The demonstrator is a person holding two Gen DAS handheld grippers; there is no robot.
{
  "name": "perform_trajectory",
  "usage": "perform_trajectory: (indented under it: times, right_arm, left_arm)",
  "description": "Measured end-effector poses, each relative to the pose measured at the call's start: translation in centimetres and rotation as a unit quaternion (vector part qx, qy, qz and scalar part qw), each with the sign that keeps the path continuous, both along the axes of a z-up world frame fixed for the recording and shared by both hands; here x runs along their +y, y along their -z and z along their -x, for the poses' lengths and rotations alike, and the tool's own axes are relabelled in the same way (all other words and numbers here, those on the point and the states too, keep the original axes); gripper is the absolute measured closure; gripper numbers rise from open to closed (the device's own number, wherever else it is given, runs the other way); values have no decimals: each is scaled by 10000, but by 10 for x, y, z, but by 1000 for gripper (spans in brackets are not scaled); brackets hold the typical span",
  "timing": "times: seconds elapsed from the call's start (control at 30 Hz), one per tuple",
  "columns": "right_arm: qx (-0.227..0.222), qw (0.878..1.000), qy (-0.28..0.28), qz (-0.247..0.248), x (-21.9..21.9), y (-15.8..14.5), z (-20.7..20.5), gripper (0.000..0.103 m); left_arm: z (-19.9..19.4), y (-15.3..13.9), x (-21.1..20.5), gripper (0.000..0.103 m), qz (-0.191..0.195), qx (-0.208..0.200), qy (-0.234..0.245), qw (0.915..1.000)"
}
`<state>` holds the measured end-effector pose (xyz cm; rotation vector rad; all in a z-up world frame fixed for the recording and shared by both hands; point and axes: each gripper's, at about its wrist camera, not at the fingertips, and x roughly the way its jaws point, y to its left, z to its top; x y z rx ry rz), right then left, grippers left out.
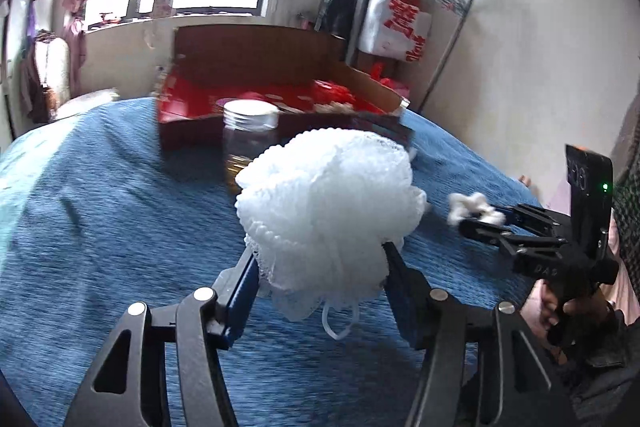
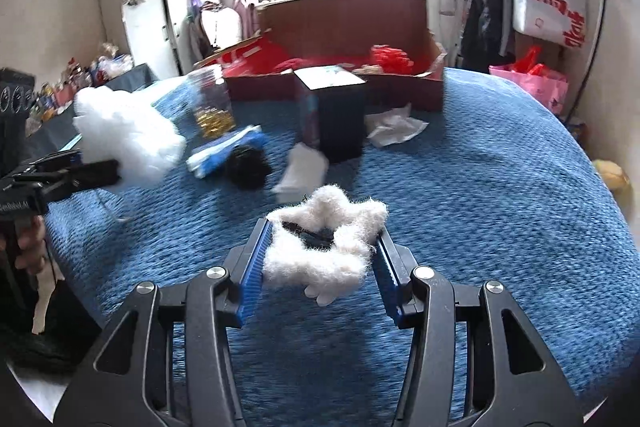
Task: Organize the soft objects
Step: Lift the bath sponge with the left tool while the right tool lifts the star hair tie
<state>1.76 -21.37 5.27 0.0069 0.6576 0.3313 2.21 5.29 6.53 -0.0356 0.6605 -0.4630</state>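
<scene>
Both hands are busy over the blue bed (image 2: pixel 500 187). The left hand-held gripper (image 1: pixel 320 247) is about half closed, squeezing a white mesh bath pouf (image 1: pixel 326 203). The right hand-held gripper (image 2: pixel 322 247) is clamped on a fluffy white scrunchie (image 2: pixel 324 239). A clear jar (image 1: pixel 248 143) and red box (image 1: pixel 280 95) sit farther back.

The left hand-held gripper (image 1: pixel 320 259) points forward and downward, its blue-padded fingers clamped partway. The right hand-held gripper (image 2: pixel 320 255) does likewise beside it, fingers gripping.
</scene>
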Motion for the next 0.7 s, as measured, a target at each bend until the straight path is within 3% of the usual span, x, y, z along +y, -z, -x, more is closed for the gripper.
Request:
perform_trajectory:
  times: [0.4,0.7]
  right_arm:
    - [508,9968,600,111,-39,-12,-53,56]
    - [491,9965,681,38,-50,-26,-86,56]
  left_arm:
    - [-64,-4,51,42,-284,498,-733,9957]
    - [-100,-9,63,46,-199,631,-684,9955]
